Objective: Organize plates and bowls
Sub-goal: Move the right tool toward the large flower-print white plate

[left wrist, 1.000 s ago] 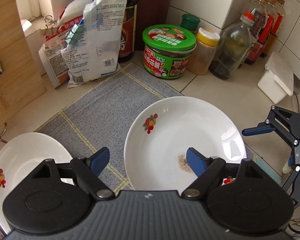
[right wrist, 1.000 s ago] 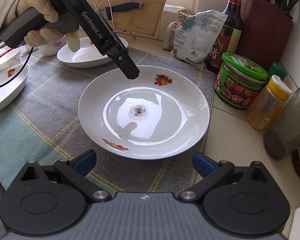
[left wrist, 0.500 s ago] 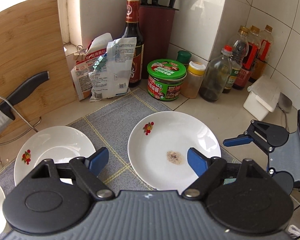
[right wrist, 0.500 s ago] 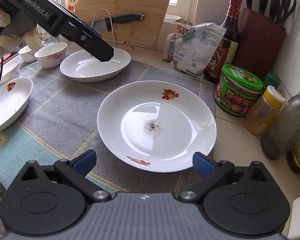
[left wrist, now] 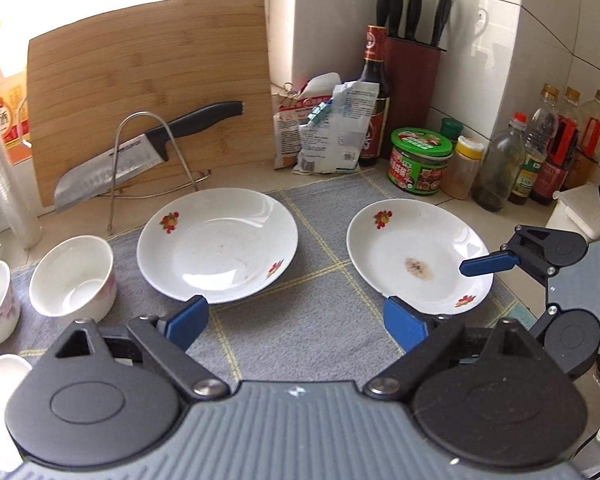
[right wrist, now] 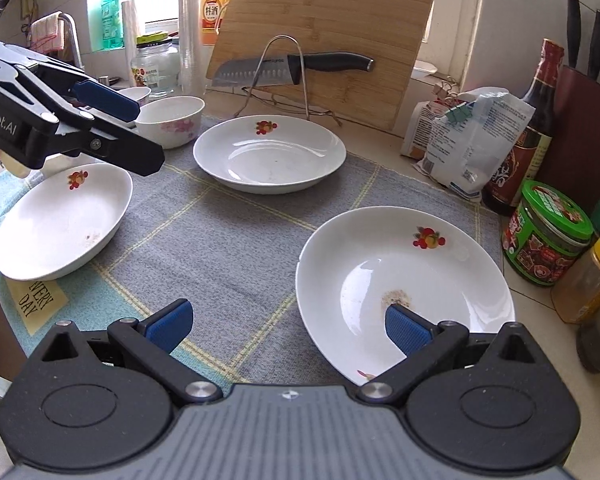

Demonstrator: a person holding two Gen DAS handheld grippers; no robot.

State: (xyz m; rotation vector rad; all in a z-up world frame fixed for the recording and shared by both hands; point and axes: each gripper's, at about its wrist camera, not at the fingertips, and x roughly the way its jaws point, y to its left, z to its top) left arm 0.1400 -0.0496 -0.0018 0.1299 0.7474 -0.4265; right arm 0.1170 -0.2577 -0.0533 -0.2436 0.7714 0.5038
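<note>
Left wrist: claw now wider, empty

A home kitchen. The tiled worktop meets white-tiled walls in a corner, where a knife block holds black-handled knives. Beside it stand a dark sauce bottle, a green-lidded jar, a yellow-capped spice jar and several oil and condiment bottles. A bamboo cutting board leans against the window wall, with a kitchen knife resting on a wire rack in front. Clipped food packets lie nearby. White flowered plates and bowls sit on a grey cloth mat. A green dish-soap bottle and a tap appear at far left.
</note>
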